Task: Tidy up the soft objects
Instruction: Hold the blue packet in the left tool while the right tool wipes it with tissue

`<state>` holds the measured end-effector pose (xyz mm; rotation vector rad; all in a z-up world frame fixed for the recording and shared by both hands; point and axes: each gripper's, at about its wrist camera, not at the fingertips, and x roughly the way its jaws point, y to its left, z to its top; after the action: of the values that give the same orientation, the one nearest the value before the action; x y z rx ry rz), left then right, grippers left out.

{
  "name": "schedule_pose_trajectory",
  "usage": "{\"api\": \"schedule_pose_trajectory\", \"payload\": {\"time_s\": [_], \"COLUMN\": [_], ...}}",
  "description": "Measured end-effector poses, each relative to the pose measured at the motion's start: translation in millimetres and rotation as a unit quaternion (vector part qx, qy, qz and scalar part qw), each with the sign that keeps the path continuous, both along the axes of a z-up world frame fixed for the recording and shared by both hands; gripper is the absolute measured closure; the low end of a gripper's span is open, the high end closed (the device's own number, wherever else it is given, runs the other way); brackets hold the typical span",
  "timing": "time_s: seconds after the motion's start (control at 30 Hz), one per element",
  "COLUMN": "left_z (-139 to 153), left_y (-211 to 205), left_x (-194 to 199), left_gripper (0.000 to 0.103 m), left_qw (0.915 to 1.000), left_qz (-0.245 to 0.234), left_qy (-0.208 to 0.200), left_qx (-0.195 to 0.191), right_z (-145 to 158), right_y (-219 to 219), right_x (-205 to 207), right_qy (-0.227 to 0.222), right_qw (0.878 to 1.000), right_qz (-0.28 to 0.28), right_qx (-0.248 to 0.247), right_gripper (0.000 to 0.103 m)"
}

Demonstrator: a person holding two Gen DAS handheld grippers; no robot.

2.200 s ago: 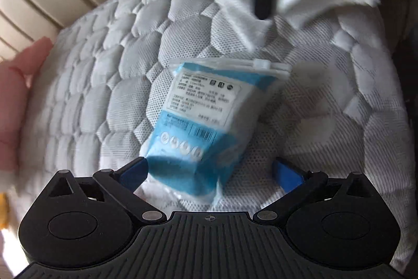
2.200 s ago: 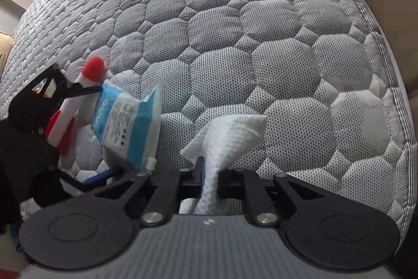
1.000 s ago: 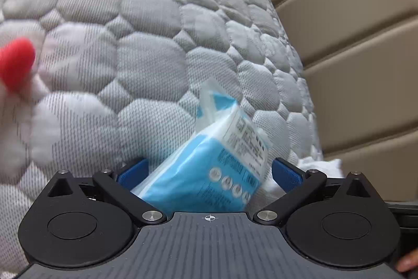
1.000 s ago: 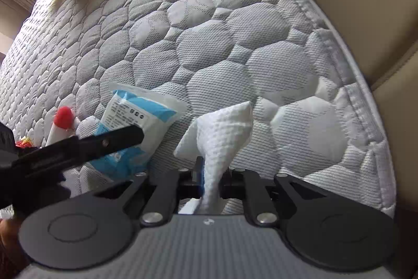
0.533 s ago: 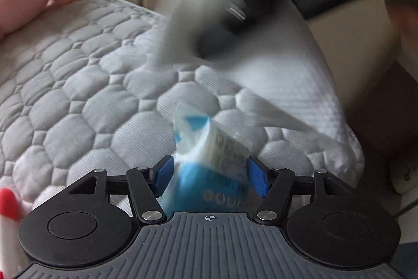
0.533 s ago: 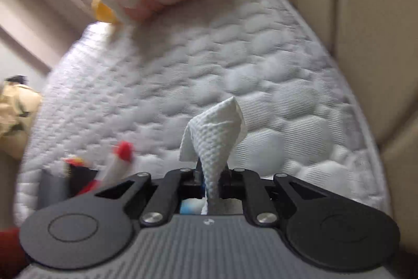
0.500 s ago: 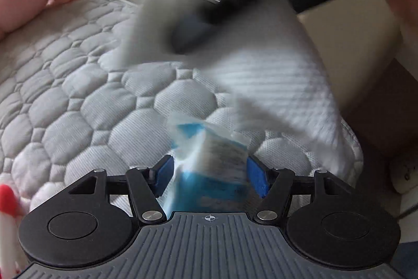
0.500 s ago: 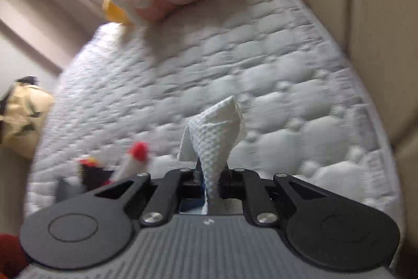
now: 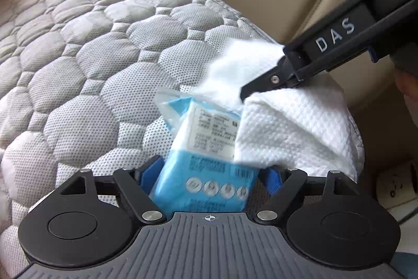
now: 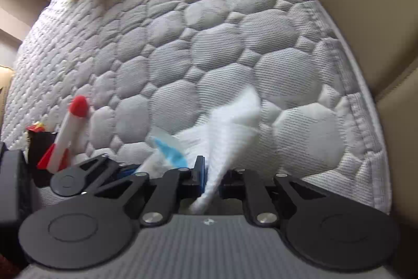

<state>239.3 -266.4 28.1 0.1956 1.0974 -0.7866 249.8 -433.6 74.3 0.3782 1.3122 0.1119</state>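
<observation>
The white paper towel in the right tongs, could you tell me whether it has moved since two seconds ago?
Yes: the white paper towel was beyond the blue tissue pack on the mattress; now it drapes over it.

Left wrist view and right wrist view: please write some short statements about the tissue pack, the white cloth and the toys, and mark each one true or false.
1. The blue tissue pack sits between the left tool's fingers. True.
2. The right tool is empty. False: it pinches the white cloth.
3. The cloth partly overlaps the pack. True.
4. The rocket toy has a green tip. False: red.
5. Everything lies on a wooden floor. False: on a quilted mattress.
</observation>
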Motion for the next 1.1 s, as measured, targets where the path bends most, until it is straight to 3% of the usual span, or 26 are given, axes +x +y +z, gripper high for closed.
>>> {"api": "schedule_pose_trajectory", "payload": {"time_s": [0.2,0.33,0.53,0.6,0.67,0.73,0.87,0.97,1.1], "left_z": [-1.6,7.4,11.2,15.4,18.8,20.0,23.4,24.2,23.5], "left_y": [-8.8,-10.0,1.5,17.6,34.1,45.4,56.1,58.8,60.6], "left_x": [20.5,32.8,61.2,67.3,68.5,65.7,48.5,34.6,25.6], "left_gripper": [0.037,0.038,0.037,0.029,0.019,0.016,0.010,0.010,0.009], "left_qw": [0.9993,0.9977,0.9937,0.9897,0.9862,0.9862,0.9896,0.9907,0.9901], "left_qz": [0.027,0.052,0.110,0.140,0.162,0.164,0.144,0.135,0.140], "left_qy": [0.012,0.027,0.012,0.010,0.007,0.002,-0.010,-0.013,-0.006], "left_qx": [-0.021,-0.036,-0.016,-0.027,-0.031,-0.024,0.004,0.014,0.004], "right_z": [4.4,6.2,0.5,-2.7,-5.1,-5.0,-5.4,-6.8,-6.6], "right_y": [-22.8,-33.6,-33.4,-29.5,-25.0,-18.5,1.4,15.8,11.7], "right_x": [-3.7,-3.7,-11.3,-16.1,-21.2,-26.4,-36.7,-42.0,-39.0], "right_qy": [-0.016,-0.017,-0.002,-0.001,-0.003,-0.014,-0.045,-0.055,-0.055], "right_qw": [1.000,0.999,0.999,0.999,0.997,0.994,0.973,0.963,0.975], "right_qz": [-0.026,-0.035,-0.021,-0.009,0.004,0.022,0.081,0.115,0.081], "right_qx": [0.003,-0.007,-0.025,-0.047,-0.072,-0.108,-0.209,-0.236,-0.200], "right_gripper": [0.092,0.092,0.086,0.080,0.056,0.049,0.029,0.026,0.027]}}
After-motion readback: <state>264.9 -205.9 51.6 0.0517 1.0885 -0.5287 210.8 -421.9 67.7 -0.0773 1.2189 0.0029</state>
